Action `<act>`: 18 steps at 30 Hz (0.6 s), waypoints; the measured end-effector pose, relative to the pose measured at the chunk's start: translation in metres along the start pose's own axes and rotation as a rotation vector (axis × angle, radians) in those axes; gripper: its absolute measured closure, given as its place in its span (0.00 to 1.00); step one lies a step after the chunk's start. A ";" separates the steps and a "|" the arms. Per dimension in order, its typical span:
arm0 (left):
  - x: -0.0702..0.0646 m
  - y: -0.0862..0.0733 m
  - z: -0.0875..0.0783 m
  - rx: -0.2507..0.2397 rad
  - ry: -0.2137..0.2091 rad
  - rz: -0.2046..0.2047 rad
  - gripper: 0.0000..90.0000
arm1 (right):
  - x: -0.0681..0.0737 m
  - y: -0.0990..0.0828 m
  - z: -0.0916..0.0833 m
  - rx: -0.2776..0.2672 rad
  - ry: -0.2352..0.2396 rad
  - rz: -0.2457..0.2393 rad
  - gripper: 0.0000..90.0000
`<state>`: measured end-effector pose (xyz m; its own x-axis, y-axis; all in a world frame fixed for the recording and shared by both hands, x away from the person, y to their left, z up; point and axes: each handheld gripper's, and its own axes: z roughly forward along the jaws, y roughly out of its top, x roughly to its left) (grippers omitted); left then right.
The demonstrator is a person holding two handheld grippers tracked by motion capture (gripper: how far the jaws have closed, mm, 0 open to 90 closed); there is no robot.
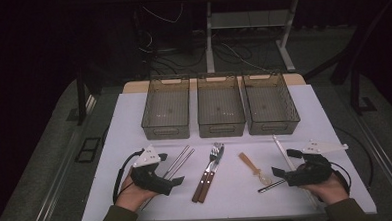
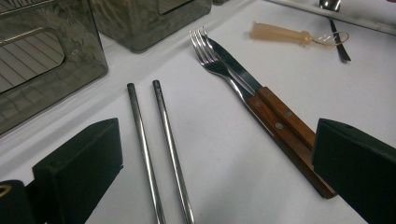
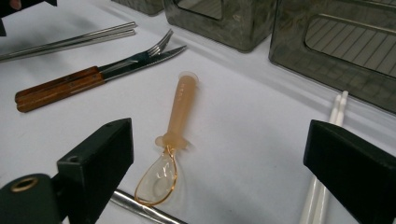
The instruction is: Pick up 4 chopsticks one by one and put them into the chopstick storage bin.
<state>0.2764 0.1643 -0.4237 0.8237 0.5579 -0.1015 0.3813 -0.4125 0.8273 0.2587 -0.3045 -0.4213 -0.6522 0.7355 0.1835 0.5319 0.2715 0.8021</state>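
1. metal chopsticks (image 2: 159, 140) lie on the white table (image 1: 137, 193), right in front of the left gripper (image 1: 172, 184). a fork (image 2: 219, 65) and a knife (image 2: 243, 74) with wooden handles lie side by side a little further along.
2. the left gripper is wide open and holds nothing. in the left gripper view its two black jaws stand apart, one on each side of the chopsticks, not touching them.
3. the right gripper (image 1: 279, 173) is wide open too, with nothing in it. a small see-through spoon (image 3: 175, 135) with a soft orange handle lies between its jaws, but they do not press on it. white chopsticks (image 3: 327, 154) lie just beside its far jaw.
4. three grey baskets (image 1: 221, 112) stand in a row at the back of the table. nothing is in them yet.
5. i think this is the very start: nothing is picked up. it looks like the things should go into the baskets.
6. next, a gripper should come down low, squeeze one thing gently, then lift it. the thin round chopsticks may roll or slip, so the grip should be near the middle.
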 end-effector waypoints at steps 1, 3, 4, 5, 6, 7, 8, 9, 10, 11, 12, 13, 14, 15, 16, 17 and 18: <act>0.001 0.000 0.000 0.001 -0.005 -0.002 0.01 | -0.001 0.000 0.000 0.007 -0.001 0.004 0.10; 0.001 0.000 0.001 0.004 -0.005 0.000 0.01 | -0.002 0.000 0.002 0.018 -0.006 0.004 0.10; 0.002 0.000 0.001 0.002 -0.003 -0.001 0.01 | -0.002 0.001 0.002 0.021 -0.011 0.002 0.10; 0.003 0.001 0.001 0.005 -0.003 -0.002 0.01 | -0.003 0.001 0.002 0.029 -0.011 -0.003 0.10; 0.003 0.000 0.001 0.008 -0.002 -0.001 0.01 | -0.004 0.002 0.003 0.035 -0.013 -0.003 0.10; 0.003 0.000 0.001 0.010 -0.001 0.002 0.01 | -0.005 0.003 0.003 0.040 -0.014 -0.012 0.10; 0.003 0.000 0.001 0.010 -0.001 0.002 0.01 | -0.005 0.003 0.003 0.040 -0.014 -0.012 0.10; 0.003 0.000 0.001 0.010 -0.002 0.003 0.01 | -0.006 0.005 0.004 0.044 -0.027 -0.012 0.10; 0.002 0.000 0.001 0.009 -0.001 0.000 0.01 | -0.007 0.006 0.004 0.044 -0.030 -0.011 0.10; 0.002 0.000 0.001 0.008 0.000 0.002 0.01 | -0.007 0.006 0.004 0.046 -0.030 -0.008 0.10; 0.001 0.000 0.000 0.007 -0.001 0.002 0.01 | -0.008 0.007 0.005 0.049 -0.031 -0.009 0.10; 0.001 -0.001 0.000 0.005 -0.002 0.005 0.01 | -0.008 0.007 0.005 0.049 -0.031 -0.009 0.10; 0.001 -0.001 0.000 0.000 -0.003 0.002 0.01 | -0.009 0.008 0.005 0.052 -0.036 -0.005 0.10; 0.001 -0.001 0.000 -0.001 -0.004 -0.002 0.01 | -0.011 0.011 0.007 0.055 -0.044 -0.001 0.10; 0.001 -0.002 0.000 0.000 -0.004 -0.001 0.01 | -0.011 0.011 0.007 0.058 -0.046 0.003 0.10; 0.002 -0.002 0.000 0.001 -0.004 -0.001 0.01 | -0.012 0.012 0.007 0.059 -0.051 0.003 0.10; 0.002 -0.002 0.000 0.001 -0.004 -0.002 0.01 | -0.013 0.013 0.008 0.058 -0.054 0.004 0.10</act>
<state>0.2776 0.1660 -0.4253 0.8244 0.5562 -0.1053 0.3837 -0.4122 0.8263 0.2783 -0.3053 -0.4178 -0.6212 0.7683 0.1543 0.5656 0.3032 0.7669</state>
